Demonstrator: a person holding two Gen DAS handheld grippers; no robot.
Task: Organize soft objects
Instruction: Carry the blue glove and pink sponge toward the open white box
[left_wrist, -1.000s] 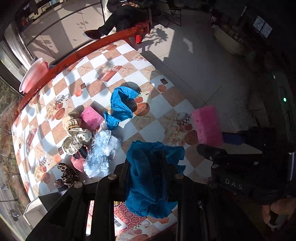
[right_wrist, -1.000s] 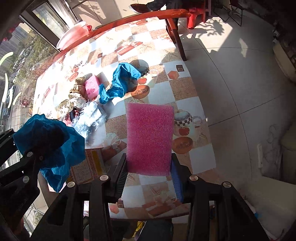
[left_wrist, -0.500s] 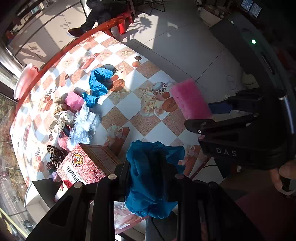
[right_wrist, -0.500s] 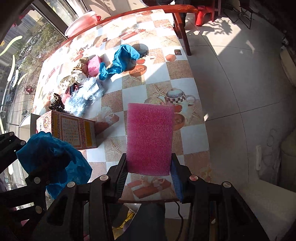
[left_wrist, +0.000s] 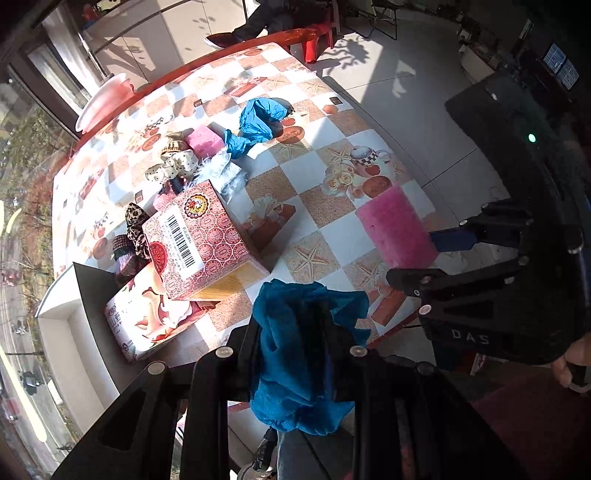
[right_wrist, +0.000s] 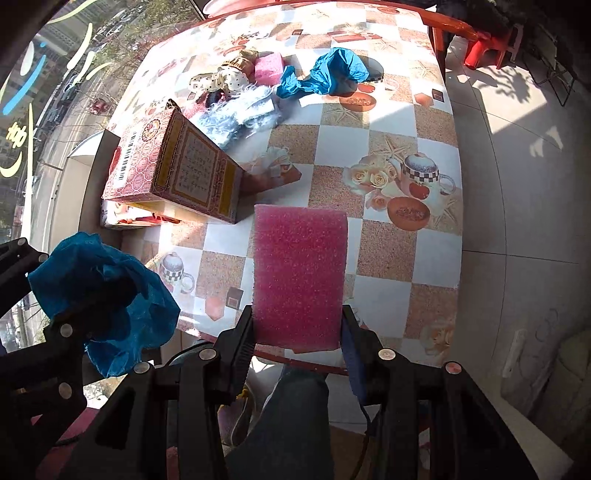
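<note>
I see 2 soft things held up off the worktop. The blue cloth is crumpled and bunched, draping down between my left fingers. The pink sponge is a flat rectangular block with a coarse porous face, clamped by its near end between my right fingers and sticking straight forward. On the worktop lie a second blue cloth, twisted, a smaller pink sponge just beside it, and a pale fluffy piece near both.
</note>
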